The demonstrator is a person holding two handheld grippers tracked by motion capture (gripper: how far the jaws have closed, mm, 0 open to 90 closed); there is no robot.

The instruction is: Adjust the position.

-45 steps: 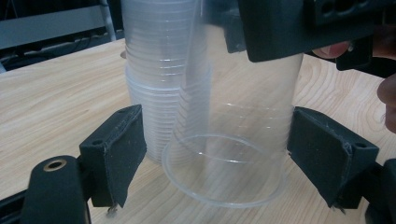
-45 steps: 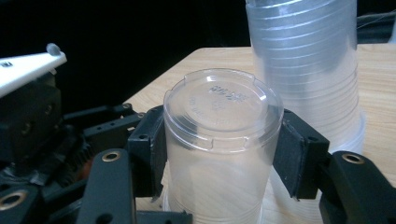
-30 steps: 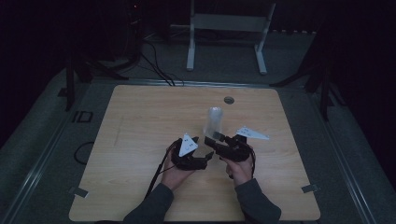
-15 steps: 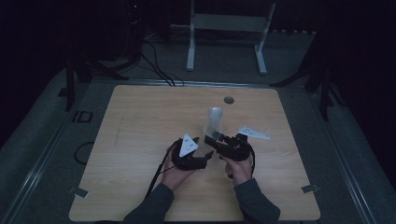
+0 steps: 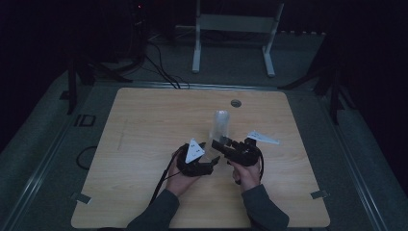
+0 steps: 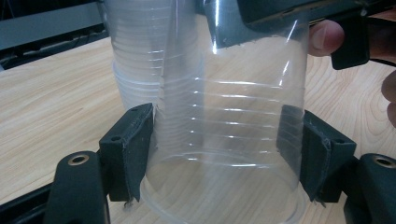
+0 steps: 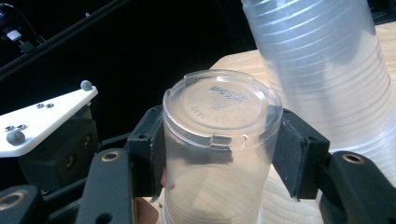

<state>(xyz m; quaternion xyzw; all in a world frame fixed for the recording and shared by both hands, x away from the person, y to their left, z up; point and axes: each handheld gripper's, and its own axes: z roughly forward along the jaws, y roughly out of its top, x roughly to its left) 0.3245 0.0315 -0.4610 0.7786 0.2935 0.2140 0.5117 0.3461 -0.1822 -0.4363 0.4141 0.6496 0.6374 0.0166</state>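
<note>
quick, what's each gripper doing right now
Left gripper: shut on the clear plastic cup, near its rim.
Right gripper: shut on the same cup, near its base.

The cup stack (image 5: 220,124) stands just beyond both claws; the table (image 5: 144,125) left lies open
</note>
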